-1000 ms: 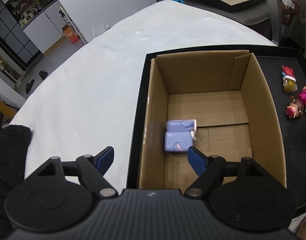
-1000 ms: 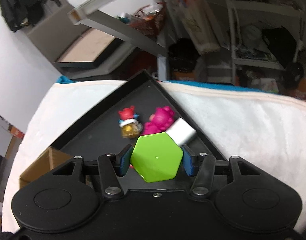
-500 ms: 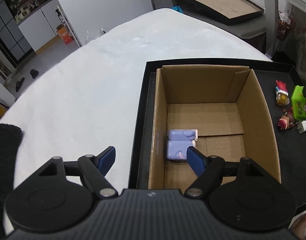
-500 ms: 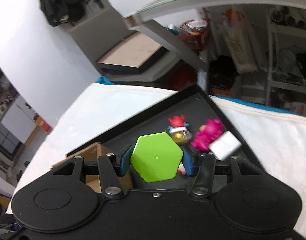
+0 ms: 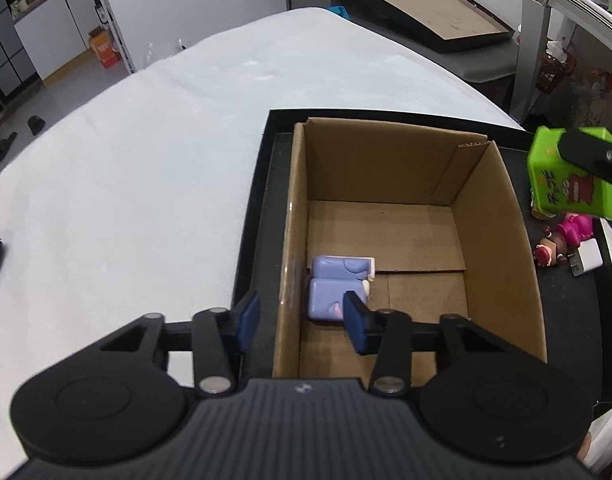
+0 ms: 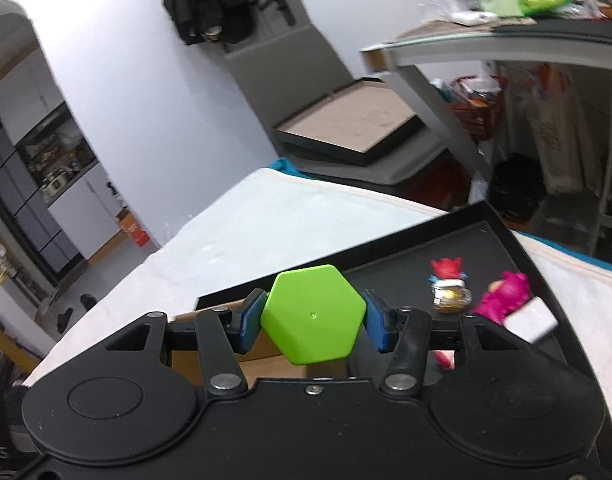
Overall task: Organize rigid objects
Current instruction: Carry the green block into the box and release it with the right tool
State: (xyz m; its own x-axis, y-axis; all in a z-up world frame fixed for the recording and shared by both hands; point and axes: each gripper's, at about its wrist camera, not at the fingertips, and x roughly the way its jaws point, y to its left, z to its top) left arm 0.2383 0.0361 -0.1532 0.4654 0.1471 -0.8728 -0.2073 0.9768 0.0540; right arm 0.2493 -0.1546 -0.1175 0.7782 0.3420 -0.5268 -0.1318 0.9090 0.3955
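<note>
While the right gripper point(image 6: 313, 320) pinches a green hexagonal box point(image 6: 313, 314) between its blue fingers point(image 6: 252, 318), the box rides in the air near the right wall of the cardboard box point(image 5: 497, 264), above the black tray point(image 5: 565, 320). The left gripper point(image 5: 302, 324) carries nothing: its fingers point(image 5: 248, 320) are closing with a gap between them, straddling the carton's near-left wall, and I cannot tell whether they touch it.

Inside the carton lies one lilac figure point(image 5: 333, 288), against the left wall. Out on the tray remain a pink figure point(image 6: 503, 294), a small red-topped figure point(image 6: 449, 280) and a white block point(image 6: 531, 322), close together near the tray's far corner. So the sorting looks early: one piece stowed, one in transit, about three left.

The left hand tilts steeply down over the carton's near edge; the right is angled more shallowly, looking across the white-covered bench point(image 5: 146, 184) with the carton just beneath its fingers.
</note>
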